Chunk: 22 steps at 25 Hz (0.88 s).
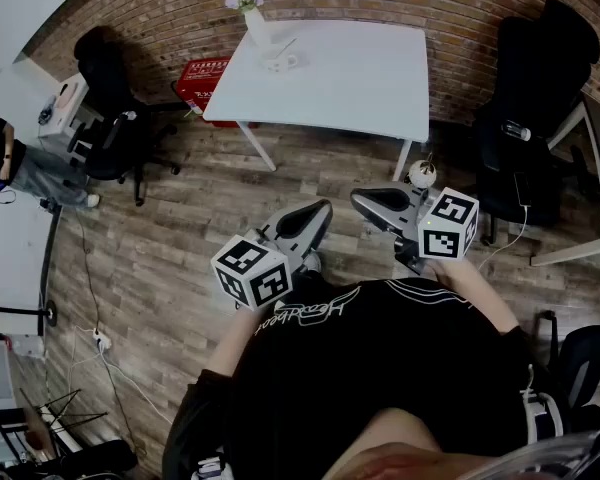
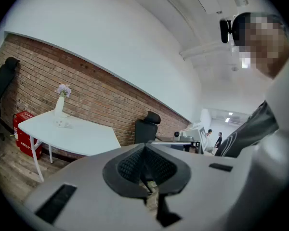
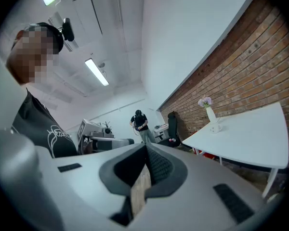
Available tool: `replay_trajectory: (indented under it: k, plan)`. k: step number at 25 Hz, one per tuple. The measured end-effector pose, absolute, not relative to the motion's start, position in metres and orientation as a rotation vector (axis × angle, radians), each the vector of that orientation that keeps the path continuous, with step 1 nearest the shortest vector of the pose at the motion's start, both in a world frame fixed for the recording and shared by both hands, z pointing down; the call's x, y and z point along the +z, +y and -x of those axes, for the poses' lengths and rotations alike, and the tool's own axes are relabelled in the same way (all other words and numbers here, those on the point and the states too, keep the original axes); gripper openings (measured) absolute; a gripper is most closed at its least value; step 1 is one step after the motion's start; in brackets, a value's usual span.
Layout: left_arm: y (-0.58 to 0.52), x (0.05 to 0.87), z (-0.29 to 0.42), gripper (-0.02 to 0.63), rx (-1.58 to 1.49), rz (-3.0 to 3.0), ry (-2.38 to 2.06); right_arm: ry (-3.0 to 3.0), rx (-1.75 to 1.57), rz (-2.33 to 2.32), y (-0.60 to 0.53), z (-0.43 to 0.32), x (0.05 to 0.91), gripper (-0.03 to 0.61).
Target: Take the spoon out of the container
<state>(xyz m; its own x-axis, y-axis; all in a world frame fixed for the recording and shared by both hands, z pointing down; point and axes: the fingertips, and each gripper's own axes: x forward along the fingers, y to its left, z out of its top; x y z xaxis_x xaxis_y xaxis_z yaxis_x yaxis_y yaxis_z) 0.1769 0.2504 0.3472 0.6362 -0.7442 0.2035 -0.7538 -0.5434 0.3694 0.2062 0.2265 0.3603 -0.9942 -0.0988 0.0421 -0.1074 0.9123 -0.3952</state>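
Observation:
A small white container (image 1: 283, 61) with a thin spoon handle sticking out stands on the white table (image 1: 350, 78), next to a white vase of lilac flowers (image 1: 250, 13). The same container (image 2: 61, 123) (image 3: 215, 126) shows far off in both gripper views. Both grippers are held close to the person's chest, well short of the table. My left gripper (image 1: 320, 210) (image 2: 144, 148) has its pads together with nothing between them. My right gripper (image 1: 359, 199) (image 3: 146, 148) is likewise shut and empty.
A red crate (image 1: 202, 78) sits under the table's left side. Black office chairs (image 1: 115, 118) (image 1: 530, 98) flank the table, and a small white round object (image 1: 421, 175) lies on the wood floor by a table leg. A person (image 1: 5, 163) stands at far left.

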Motion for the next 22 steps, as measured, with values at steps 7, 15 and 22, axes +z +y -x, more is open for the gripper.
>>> replay_trajectory:
  k: [7, 15, 22]
  plan:
    - [0.251, 0.347, -0.173, 0.005, 0.020, -2.443, -1.191, -3.051, 0.635, -0.173, 0.225, -0.203, 0.360, -0.005]
    - [0.229, 0.354, -0.149, 0.005, 0.007, -2.409, -1.217, -3.048, 0.707, -0.162, 0.197, -0.186, 0.363, -0.003]
    - [0.183, 0.367, -0.113, 0.005, -0.002, -2.392, -1.213, -3.035, 0.782, -0.196, 0.149, -0.155, 0.377, -0.003]
